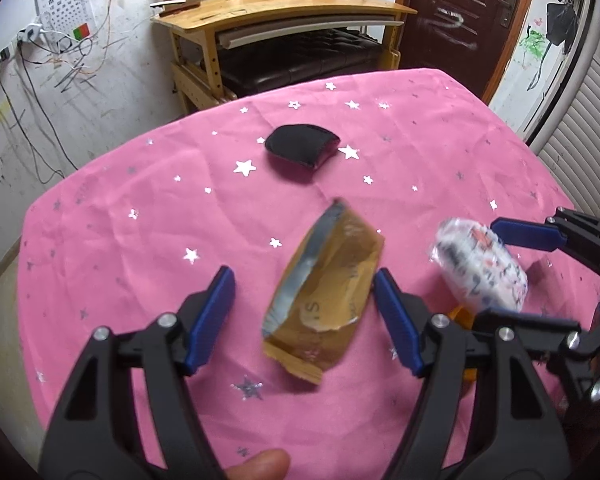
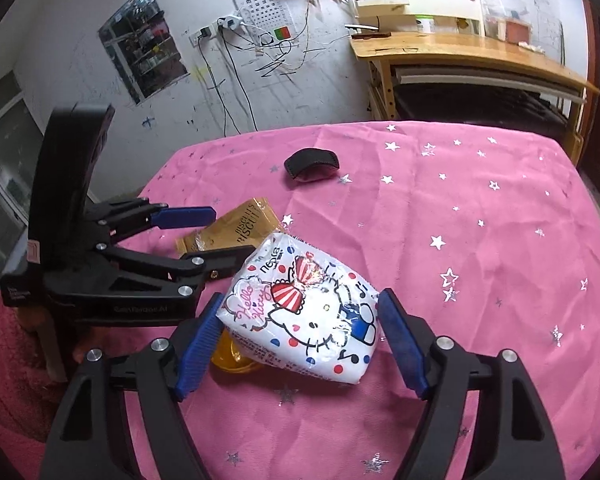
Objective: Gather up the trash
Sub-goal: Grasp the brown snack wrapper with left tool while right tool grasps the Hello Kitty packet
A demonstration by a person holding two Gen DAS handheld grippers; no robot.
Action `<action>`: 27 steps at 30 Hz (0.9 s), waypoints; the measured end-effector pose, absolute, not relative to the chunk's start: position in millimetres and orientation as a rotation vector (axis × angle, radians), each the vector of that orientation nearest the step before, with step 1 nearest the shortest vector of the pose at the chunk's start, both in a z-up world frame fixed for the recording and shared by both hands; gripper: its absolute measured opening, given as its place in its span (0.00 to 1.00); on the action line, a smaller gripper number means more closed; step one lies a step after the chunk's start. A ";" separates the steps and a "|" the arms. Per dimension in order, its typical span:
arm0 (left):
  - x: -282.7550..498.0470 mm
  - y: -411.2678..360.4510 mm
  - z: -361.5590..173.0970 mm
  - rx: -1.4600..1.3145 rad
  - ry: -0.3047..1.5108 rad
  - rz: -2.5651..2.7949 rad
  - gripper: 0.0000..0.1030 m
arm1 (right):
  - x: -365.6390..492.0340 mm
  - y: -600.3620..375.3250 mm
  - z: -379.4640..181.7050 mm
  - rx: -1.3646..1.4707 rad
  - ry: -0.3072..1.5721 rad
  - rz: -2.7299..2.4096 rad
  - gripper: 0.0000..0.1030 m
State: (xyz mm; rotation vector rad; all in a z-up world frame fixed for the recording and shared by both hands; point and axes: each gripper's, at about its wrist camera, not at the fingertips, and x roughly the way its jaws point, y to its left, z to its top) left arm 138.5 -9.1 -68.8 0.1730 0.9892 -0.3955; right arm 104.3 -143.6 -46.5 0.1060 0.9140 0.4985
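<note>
A gold biscuit wrapper (image 1: pixel 324 296) lies on the pink star tablecloth (image 1: pixel 140 240) between the open fingers of my left gripper (image 1: pixel 304 320); it also shows in the right wrist view (image 2: pixel 236 232). A white Hello Kitty packet (image 2: pixel 304 312) sits between the fingers of my right gripper (image 2: pixel 298 340), which touch its sides. The packet appears blurred in the left wrist view (image 1: pixel 480 268), with the right gripper (image 1: pixel 540 264) around it. An orange object (image 2: pixel 230 356) lies partly hidden under the packet. The left gripper (image 2: pixel 196 236) shows at the left of the right wrist view.
A black pouch with a red inside (image 1: pixel 302 148) lies further back on the table, also in the right wrist view (image 2: pixel 312 164). A wooden desk (image 1: pixel 284 12) and a dark door (image 1: pixel 460 20) stand behind. The table edge runs along the left.
</note>
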 end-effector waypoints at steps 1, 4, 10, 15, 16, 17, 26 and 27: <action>138.1 -10.6 -69.4 0.182 0.986 -0.394 0.67 | 105.7 -147.0 -47.1 0.127 0.915 0.502 0.61; 136.2 -14.6 -70.3 0.199 0.976 -0.391 0.67 | 105.4 -153.3 -44.6 0.157 0.908 0.504 0.53; 123.5 -27.7 -65.4 0.274 0.923 -0.396 0.34 | 102.3 -163.6 -37.3 0.178 0.870 0.479 0.43; 116.4 -36.4 -54.6 0.301 0.887 -0.393 0.19 | 98.8 -169.2 -31.7 0.183 0.844 0.475 0.42; 115.5 -37.3 -51.4 0.302 0.876 -0.392 0.18 | 98.0 -170.9 -30.4 0.184 0.838 0.474 0.43; 115.0 -38.3 -49.6 0.304 0.872 -0.393 0.18 | 97.5 -172.0 -29.7 0.185 0.834 0.472 0.43; 112.9 -50.6 -38.8 0.321 0.854 -0.390 0.15 | 88.8 -196.6 -21.5 0.224 0.794 0.448 0.43; 111.8 -53.1 -36.3 0.326 0.848 -0.390 0.15 | 87.5 -201.4 -20.4 0.229 0.788 0.441 0.43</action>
